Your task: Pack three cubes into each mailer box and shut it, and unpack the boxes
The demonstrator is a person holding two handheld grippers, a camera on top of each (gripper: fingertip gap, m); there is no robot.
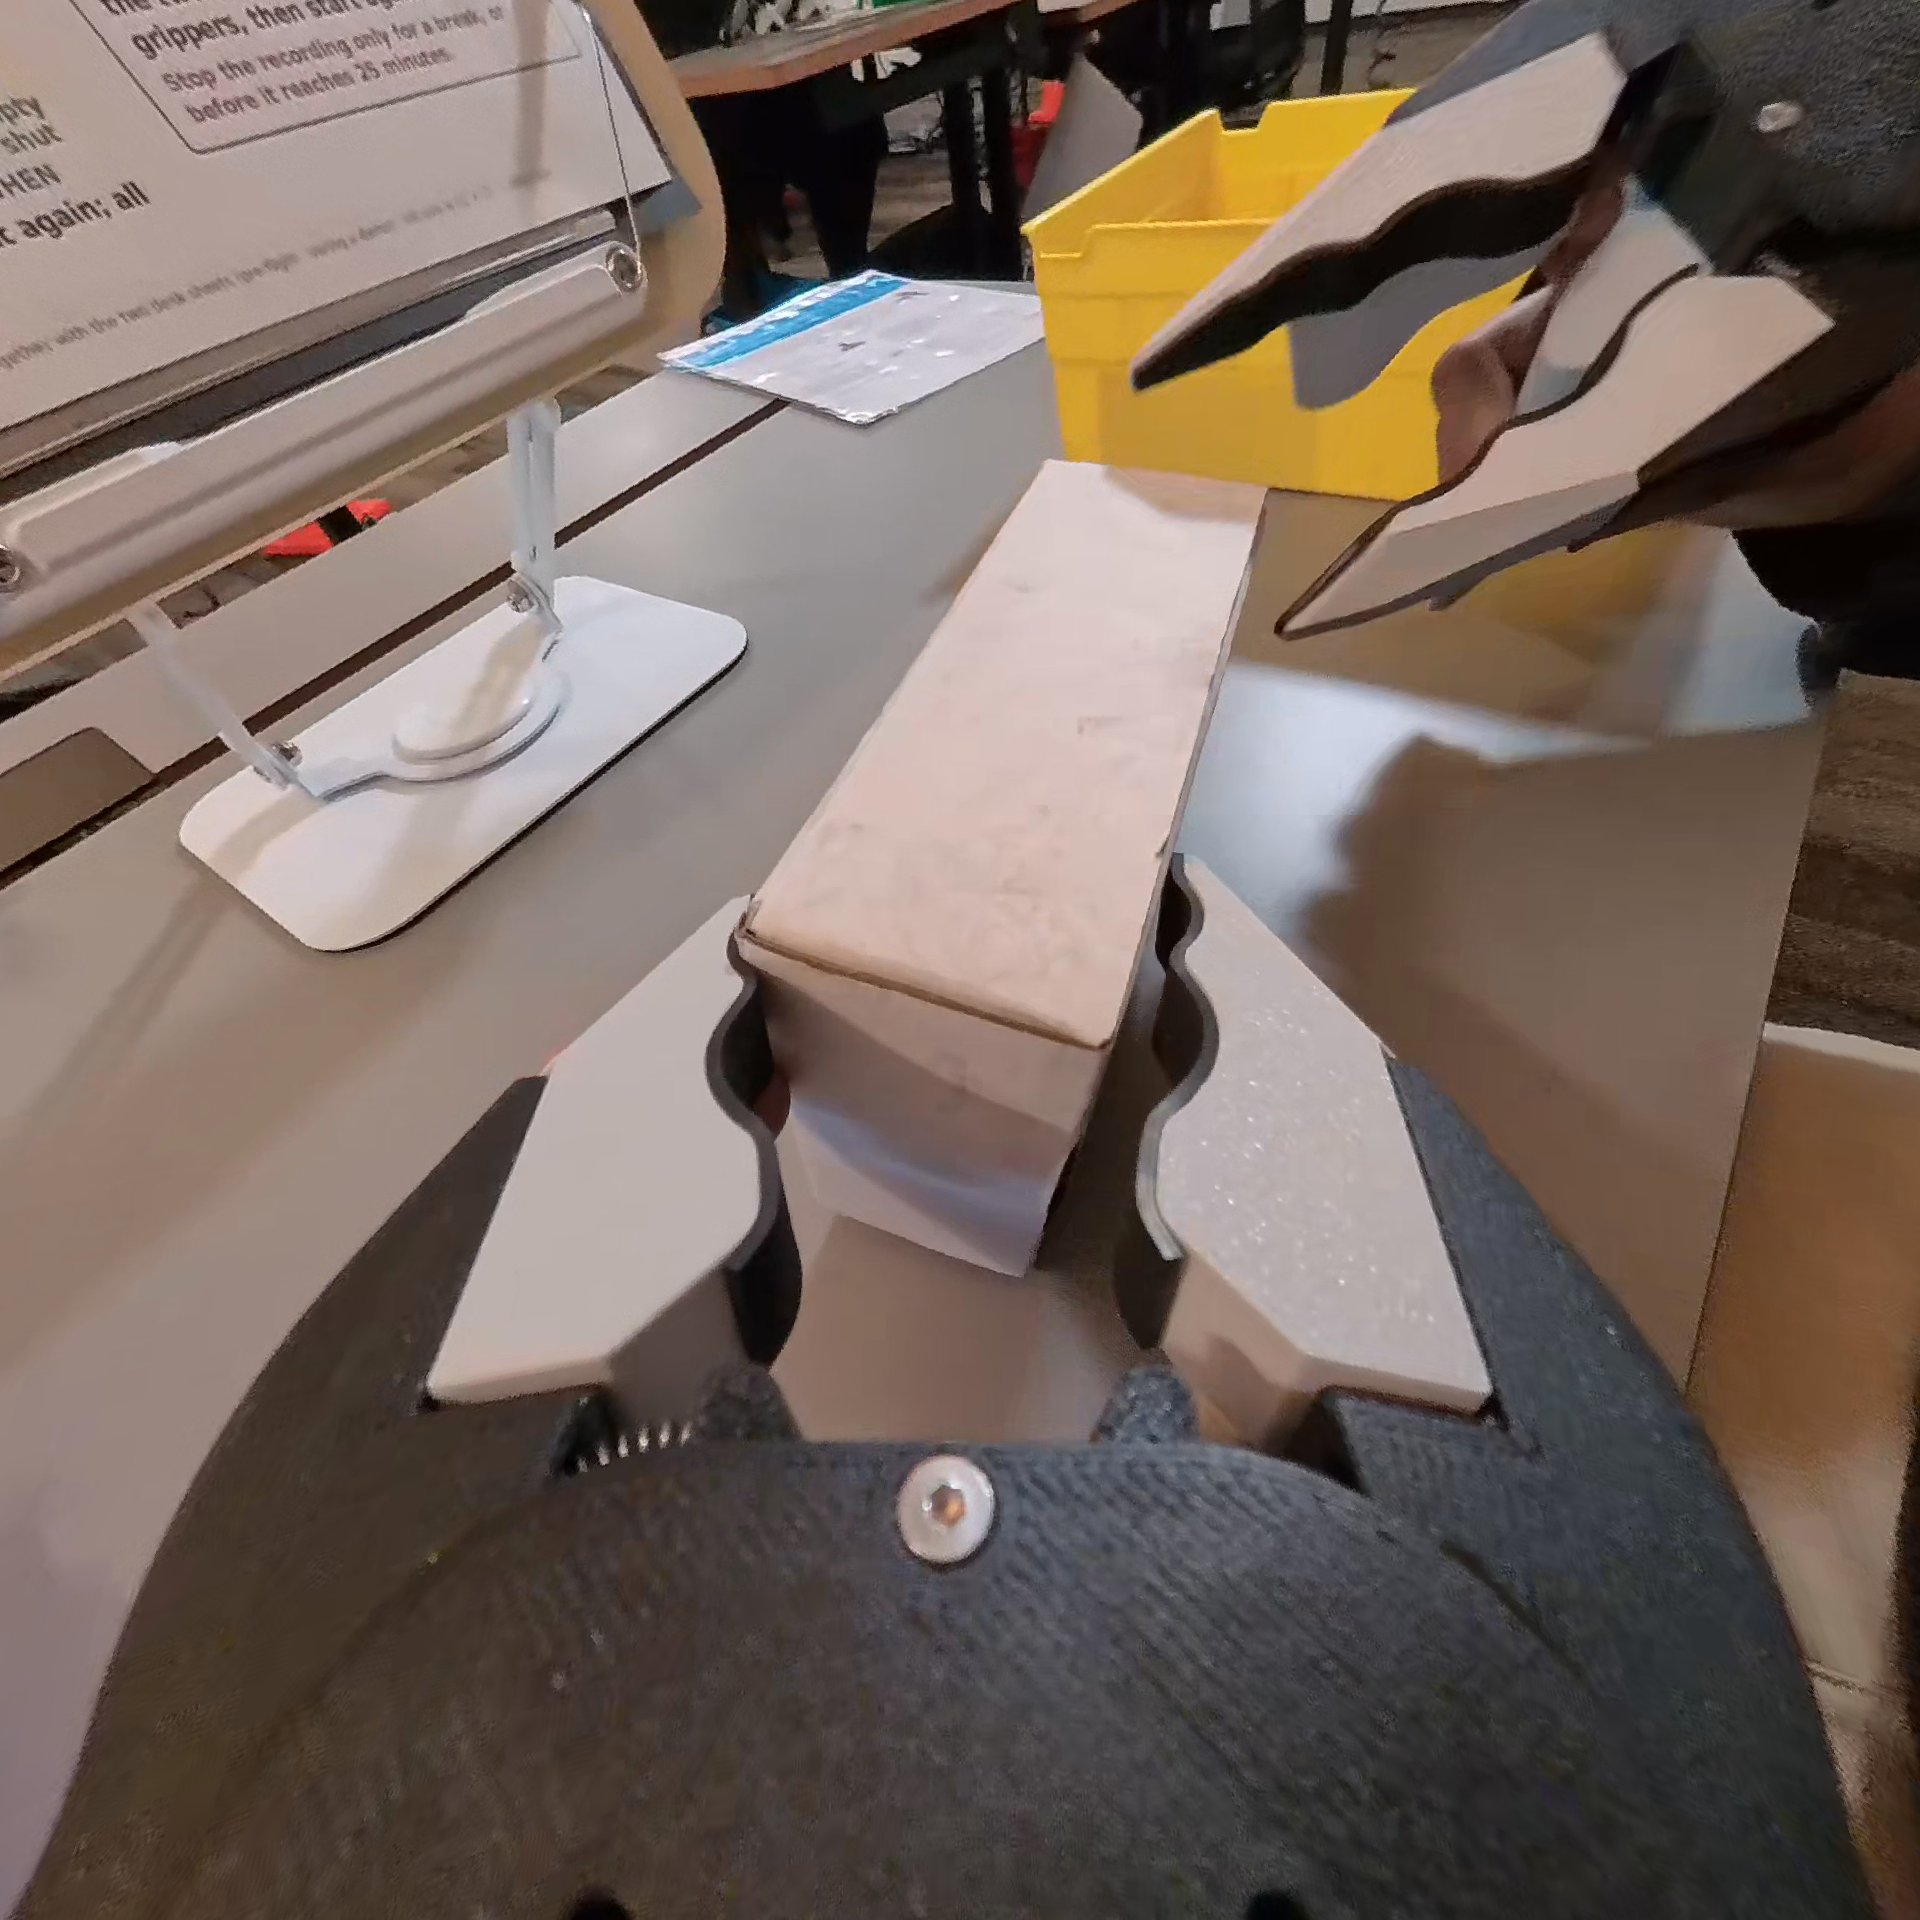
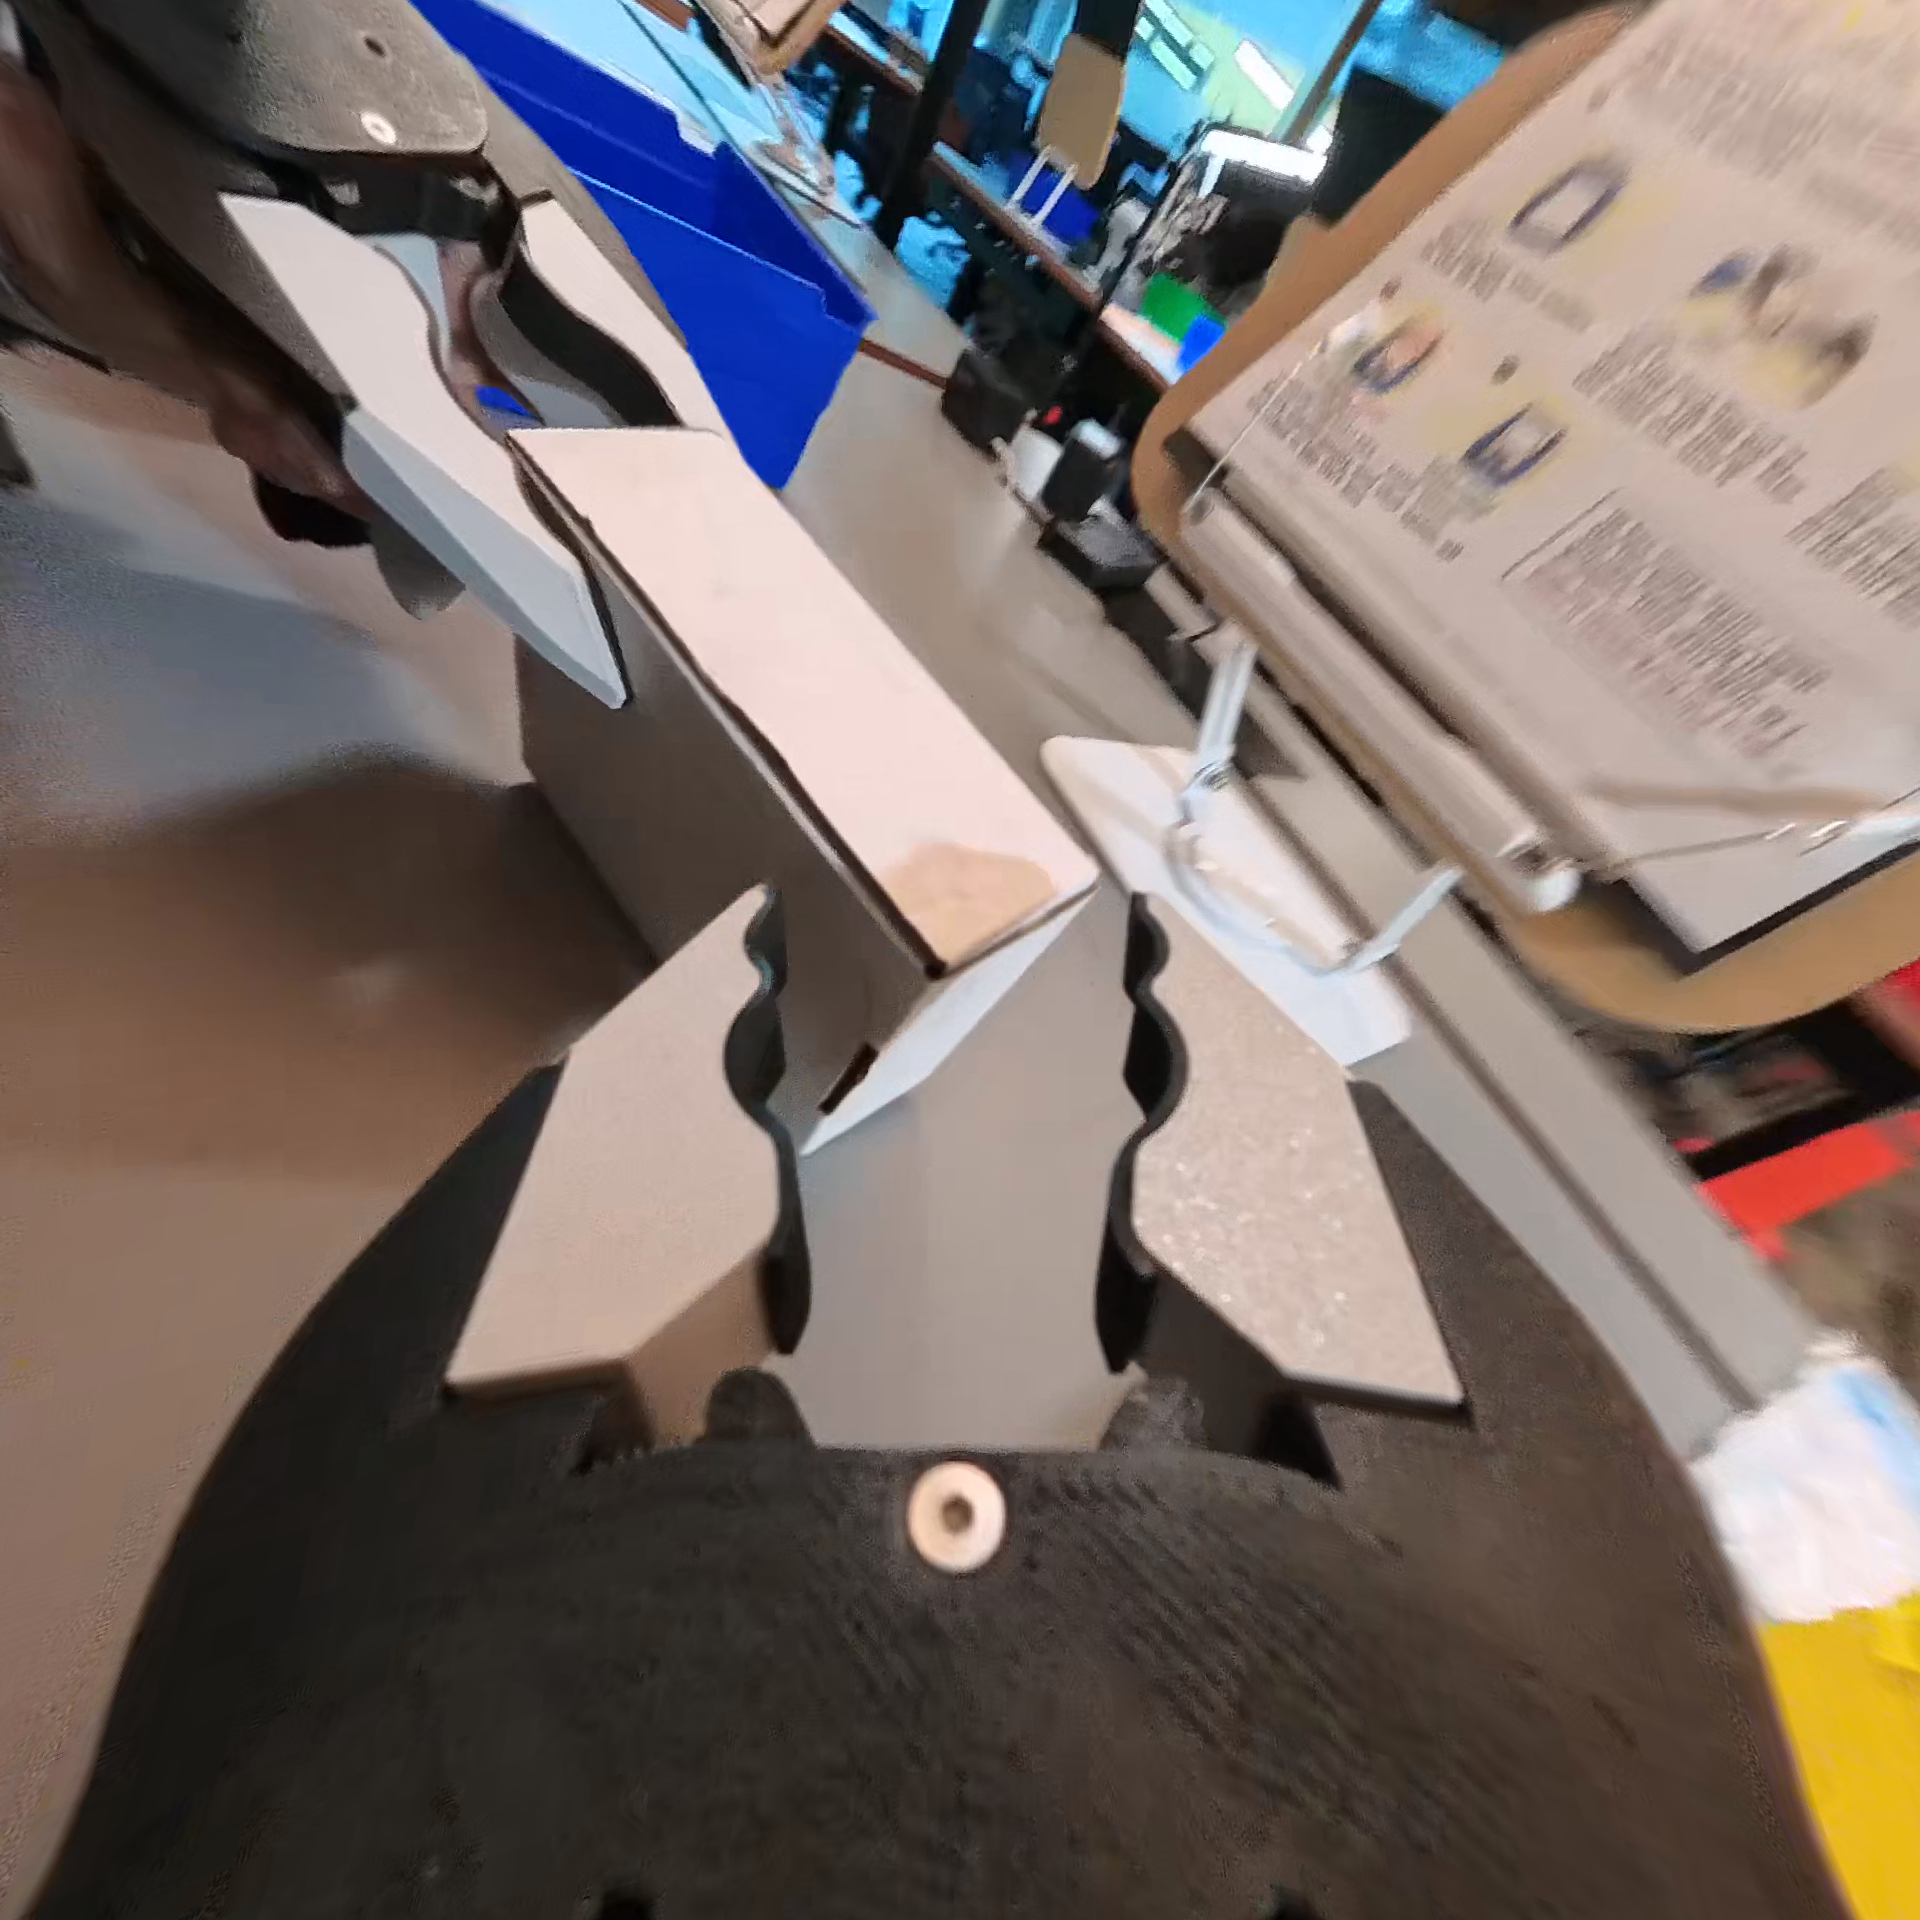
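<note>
A long white mailer box [image 1: 997, 769] lies closed on the grey table [image 1: 312, 1091]. My left gripper [image 1: 961, 904] has a finger on each side of the box's near end and is shut on it. The right wrist view shows the same box [image 2: 810, 665], with the left gripper [image 2: 623, 551] clamped on its far end. My right gripper [image 2: 951, 909] is open and empty, and the box's near corner sits just ahead of its fingertips. In the left wrist view the right gripper [image 1: 1210, 504] hovers above the box's far right end. No cubes are visible.
A yellow bin [image 1: 1174, 291] stands behind the box and a blue bin [image 2: 727, 291] at the other end. A document stand with a white base [image 1: 468, 758] stands left of the box. A plastic bag [image 1: 862, 343] lies beyond it. Blurred white cardboard [image 1: 1507, 914] lies right of the box.
</note>
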